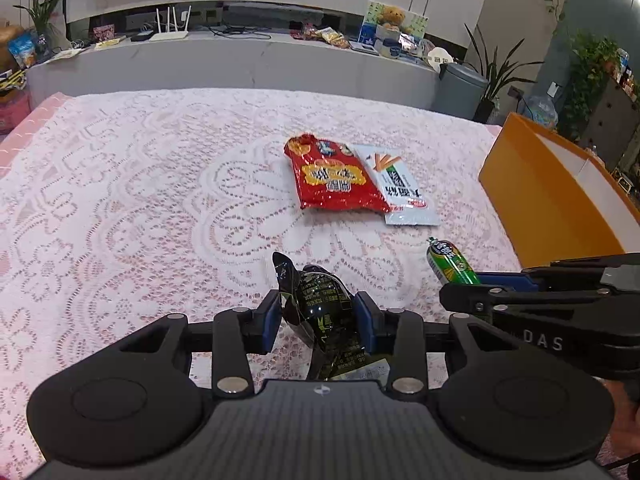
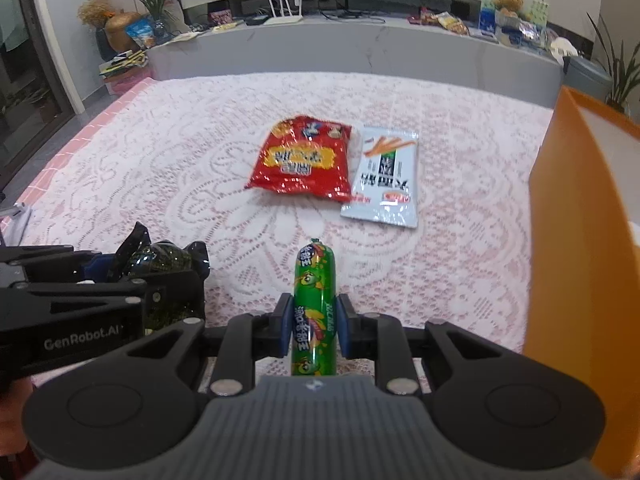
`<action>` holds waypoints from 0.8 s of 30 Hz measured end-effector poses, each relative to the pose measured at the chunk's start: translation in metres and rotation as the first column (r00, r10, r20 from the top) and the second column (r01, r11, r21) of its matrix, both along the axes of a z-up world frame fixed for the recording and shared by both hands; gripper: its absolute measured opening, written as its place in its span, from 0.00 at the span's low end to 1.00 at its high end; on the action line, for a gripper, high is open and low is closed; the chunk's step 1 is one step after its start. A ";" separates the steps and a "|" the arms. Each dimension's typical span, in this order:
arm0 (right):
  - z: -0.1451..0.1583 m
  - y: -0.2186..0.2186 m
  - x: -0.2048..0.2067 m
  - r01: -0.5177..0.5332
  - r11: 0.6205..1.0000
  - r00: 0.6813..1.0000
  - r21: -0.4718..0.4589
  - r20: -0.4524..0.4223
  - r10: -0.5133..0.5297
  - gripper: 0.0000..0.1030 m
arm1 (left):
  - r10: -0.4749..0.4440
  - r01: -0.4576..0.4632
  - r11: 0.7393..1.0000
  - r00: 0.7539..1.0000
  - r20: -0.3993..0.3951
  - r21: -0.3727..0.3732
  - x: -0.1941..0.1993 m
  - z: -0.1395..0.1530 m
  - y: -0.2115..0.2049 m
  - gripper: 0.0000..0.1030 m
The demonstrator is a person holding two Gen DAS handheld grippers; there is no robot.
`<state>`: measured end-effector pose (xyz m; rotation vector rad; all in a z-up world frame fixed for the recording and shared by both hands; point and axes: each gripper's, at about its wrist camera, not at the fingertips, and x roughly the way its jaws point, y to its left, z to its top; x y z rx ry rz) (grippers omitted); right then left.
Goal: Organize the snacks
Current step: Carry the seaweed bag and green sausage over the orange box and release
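Observation:
My left gripper [image 1: 318, 322] is shut on a black snack packet [image 1: 320, 304] and holds it above the lace tablecloth; it also shows at the left of the right wrist view [image 2: 160, 264]. My right gripper [image 2: 313, 326] is shut on a green sausage stick [image 2: 314, 304], which also shows in the left wrist view [image 1: 450, 260]. A red snack bag [image 1: 332, 174] [image 2: 304, 160] and a white snack packet [image 1: 400, 186] [image 2: 386, 178] lie side by side on the middle of the table.
An orange box [image 1: 544, 196] [image 2: 576, 220] with a white inside stands open at the table's right edge. The pink lace tablecloth [image 1: 140, 200] covers the table. A grey counter [image 1: 240, 64] with clutter runs behind it.

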<state>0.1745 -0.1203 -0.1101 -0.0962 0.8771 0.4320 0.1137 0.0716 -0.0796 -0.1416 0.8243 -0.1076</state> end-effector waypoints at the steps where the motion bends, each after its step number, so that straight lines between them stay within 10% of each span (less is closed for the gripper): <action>1: 0.004 -0.001 -0.002 -0.003 1.000 1.000 0.000 0.006 0.003 0.19 | 0.001 -0.001 1.000 1.000 0.003 0.000 -0.001 0.003 0.000 0.43; 24: 0.091 -0.079 -0.019 -0.045 0.999 0.993 -0.014 0.106 0.046 0.20 | -0.152 0.151 0.988 0.983 0.102 0.025 0.009 0.081 -0.080 0.43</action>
